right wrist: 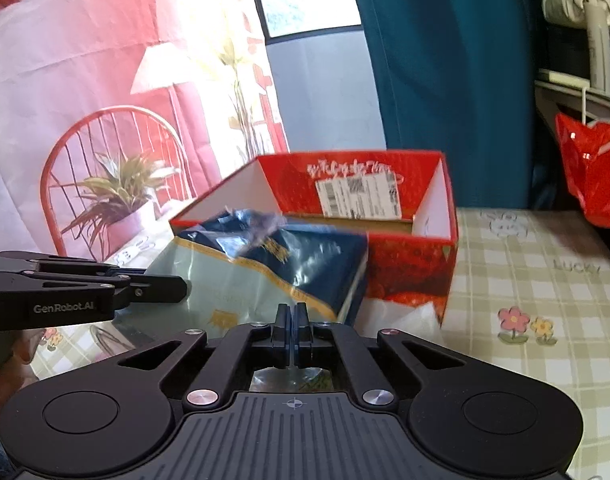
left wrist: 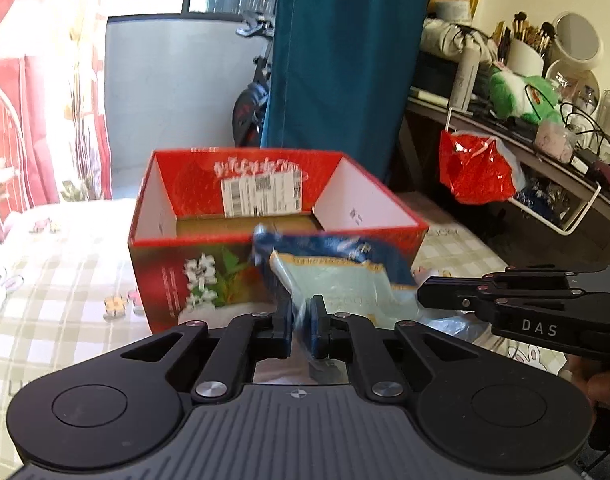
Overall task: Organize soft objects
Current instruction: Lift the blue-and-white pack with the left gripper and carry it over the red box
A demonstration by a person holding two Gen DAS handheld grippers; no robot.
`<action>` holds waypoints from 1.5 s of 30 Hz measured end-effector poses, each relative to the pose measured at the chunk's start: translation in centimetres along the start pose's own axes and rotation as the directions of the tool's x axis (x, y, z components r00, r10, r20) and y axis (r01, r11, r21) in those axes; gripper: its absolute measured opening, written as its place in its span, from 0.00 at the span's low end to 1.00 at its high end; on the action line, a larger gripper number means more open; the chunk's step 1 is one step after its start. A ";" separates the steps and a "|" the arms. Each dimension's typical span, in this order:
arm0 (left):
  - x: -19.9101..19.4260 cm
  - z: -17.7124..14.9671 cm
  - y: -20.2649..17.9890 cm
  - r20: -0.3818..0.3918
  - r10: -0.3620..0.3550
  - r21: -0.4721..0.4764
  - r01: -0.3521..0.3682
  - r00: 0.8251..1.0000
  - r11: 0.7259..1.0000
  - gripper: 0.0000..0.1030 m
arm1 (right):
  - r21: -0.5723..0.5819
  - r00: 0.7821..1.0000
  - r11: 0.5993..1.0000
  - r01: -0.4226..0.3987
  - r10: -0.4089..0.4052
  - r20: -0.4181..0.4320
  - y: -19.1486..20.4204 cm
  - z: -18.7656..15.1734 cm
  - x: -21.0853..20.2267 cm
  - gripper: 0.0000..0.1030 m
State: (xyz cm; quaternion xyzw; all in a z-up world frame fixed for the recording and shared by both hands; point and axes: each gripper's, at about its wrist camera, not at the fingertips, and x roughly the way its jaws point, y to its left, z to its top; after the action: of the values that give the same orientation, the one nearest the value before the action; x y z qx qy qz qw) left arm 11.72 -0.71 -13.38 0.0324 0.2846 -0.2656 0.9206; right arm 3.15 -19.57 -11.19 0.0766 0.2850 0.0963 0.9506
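Packaging fills the space ahead of the left gripper (left wrist: 301, 312) in the left wrist view: a soft blue and pale plastic pack (left wrist: 337, 268) with gold trim, its near corner pinched between the two nearly closed jaws and its body rising up and away from them. Just beyond the pack stands an open red cardboard box (left wrist: 241, 216) with a white shipping label on its far inner wall; the pack's top edge overlaps the box's near wall. Off to the right of the jaws, the right gripper (left wrist: 421, 294) reaches in from the side, its tip at the pack's right edge, with part of a hand (left wrist: 601, 384) behind it. All of this sits over a checked tablecloth (left wrist: 65, 280). In the right wrist view, the right gripper (right wrist: 293, 310) has its jaws pressed together on the pack's (right wrist: 281, 256) lower edge, and the pack bulges forward and to the left of them. The red box (right wrist: 409, 264) lies straight ahead, behind the pack and touching or nearly touching it. To the left of the jaws, the left gripper (right wrist: 183, 290) comes in level, its tip against the pack's pale side. The checked tablecloth (right wrist: 525, 280) spreads out to the right.
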 end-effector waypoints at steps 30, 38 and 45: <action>2.6 -2.4 0.0 -0.092 0.011 0.031 -0.008 0.996 1.000 0.09 | -0.002 0.988 0.998 0.056 -0.056 -0.145 -1.1 -1.6 3.3 0.29; 1.1 -1.3 -0.5 -0.040 0.010 0.017 -0.009 0.999 1.000 0.09 | -0.015 0.997 0.999 0.042 -0.043 -0.067 -0.8 -0.4 0.9 0.25; -0.5 0.7 -0.7 0.031 0.013 0.021 -0.013 0.999 1.000 0.09 | -0.054 1.000 0.998 0.031 -0.031 0.001 -0.3 1.8 -0.5 0.24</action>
State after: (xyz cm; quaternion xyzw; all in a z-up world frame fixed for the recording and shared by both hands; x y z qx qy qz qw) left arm 11.36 -1.26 -12.48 0.0398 0.2676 -0.2630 0.9261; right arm 3.79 -20.11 -9.55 0.0466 0.2833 0.0893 0.9537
